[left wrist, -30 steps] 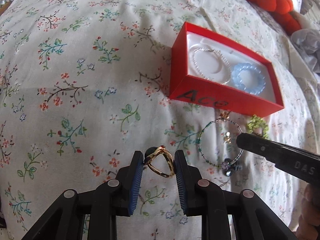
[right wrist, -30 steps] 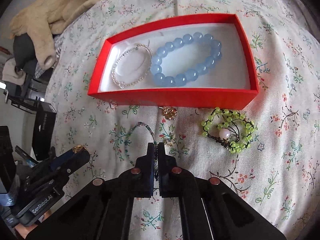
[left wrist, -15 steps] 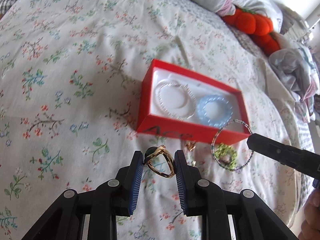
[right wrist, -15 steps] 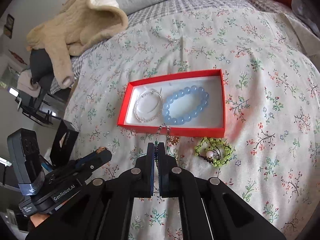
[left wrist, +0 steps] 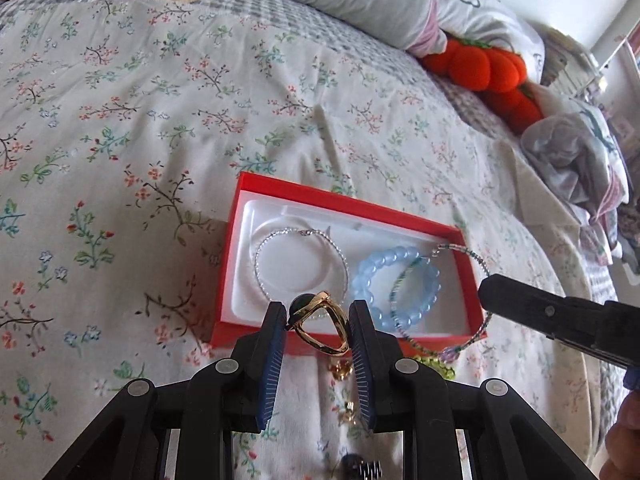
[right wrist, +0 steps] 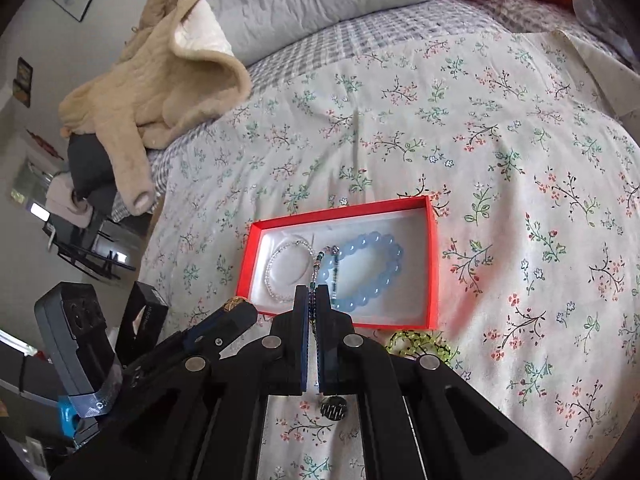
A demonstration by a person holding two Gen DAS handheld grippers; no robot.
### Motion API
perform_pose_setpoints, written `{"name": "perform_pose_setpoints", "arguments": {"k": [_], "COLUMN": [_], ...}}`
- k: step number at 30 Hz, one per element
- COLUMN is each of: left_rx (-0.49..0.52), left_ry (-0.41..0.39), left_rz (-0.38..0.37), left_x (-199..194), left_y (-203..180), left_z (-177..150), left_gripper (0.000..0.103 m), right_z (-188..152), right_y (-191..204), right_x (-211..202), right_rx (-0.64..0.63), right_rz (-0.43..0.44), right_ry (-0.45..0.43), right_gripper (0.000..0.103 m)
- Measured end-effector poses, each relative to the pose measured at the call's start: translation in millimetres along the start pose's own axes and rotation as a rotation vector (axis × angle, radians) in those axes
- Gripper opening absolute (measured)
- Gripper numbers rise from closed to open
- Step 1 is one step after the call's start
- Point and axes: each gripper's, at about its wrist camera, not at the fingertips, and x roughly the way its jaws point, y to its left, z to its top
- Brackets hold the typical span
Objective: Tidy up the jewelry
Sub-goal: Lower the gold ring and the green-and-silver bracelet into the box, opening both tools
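- jewelry is the matter here: a gold ring [left wrist: 320, 326] with a dark stone sits pinched between the blue pads of the left gripper [left wrist: 318, 334], low centre in the left wrist view. the jaws stand only partly apart, closed to the ring's width, so it is carried edge-on without slipping.
- the right gripper [right wrist: 313, 300] is closed tight on a thin multicoloured seed-bead bracelet [left wrist: 438, 300], which hangs as a loose loop from its tip. in the left wrist view that loop dangles at right of centre, in front of the red box [left wrist: 228, 272].
- the red box lies open on the floral bedspread [left wrist: 120, 140], at centre of both views. its white liner already holds a clear beaded bracelet [left wrist: 300, 264] on its left side and a pale blue bead bracelet [left wrist: 396, 280] to the right of it, lying flat and side by side, probably so they do not tangle.
- both grippers are angled down toward the box, which suggests the ring and the thin bracelet are each meant to go in. i cannot tell which spot is intended for either.
- a yellow-green beaded bracelet [right wrist: 416, 342] and a small gold piece [left wrist: 340, 370] lie on the bedspread just in front of the box's near wall, not yet put away. a small dark item [right wrist: 333, 408] lies lower in the frame, partly hidden by the fingers.
- the orange plush [left wrist: 480, 68], upper right, and the beige garment [right wrist: 152, 80], upper left, lie well apart from the work.
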Motion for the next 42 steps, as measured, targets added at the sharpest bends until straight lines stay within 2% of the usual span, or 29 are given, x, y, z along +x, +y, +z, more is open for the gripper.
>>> {"name": "perform_pose_setpoints", "arguments": {"k": [10,20,24,26,28,30,33,37,39,42], "left_rx": [0.033,0.071,0.078,0.08,0.09,0.092,0.077,0.046,0.044,0.039], "left_ry": [-0.009,-0.023,-0.024,-0.025,-0.038,-0.045,-0.038,0.001,0.012,0.036], "left_rz": [0.07,0.111,0.115,0.115,0.136,0.139,0.141,0.143,0.173,0.185], "left_x": [25,36,34,31,27,23,17,8,3,-3], "left_y": [-1,-4,-7,-9,-12,-13,-13,-12,-14,-16], "left_z": [11,14,13,13,12,11,10,3,-2,-10], "left_gripper": [0.026,0.027,0.042,0.044,0.051,0.053,0.054,0.064,0.071,0.073], "right_z": [8,15,15,16,16,15,12,7,3,-5], "right_y": [-20,-41,-39,-37,-36,-36,-34,-31,-30,-30], "right_x": [23,31,31,28,24,20,13,3,-2,-8], "right_rx": [-0.005,0.001,-0.008,-0.016,-0.019,-0.011,-0.007,-0.008,-0.01,-0.014], "right_rz": [-0.063,-0.108,-0.105,-0.114,-0.117,-0.114,-0.11,-0.108,-0.117,-0.142], "right_ry": [0.027,0.01,0.0,-0.007,-0.018,-0.023,-0.022,-0.016,-0.011,-0.001], "right_gripper": [0.003,0.003,0.006,0.006,0.01,0.019,0.024,0.031,0.045,0.055]}}
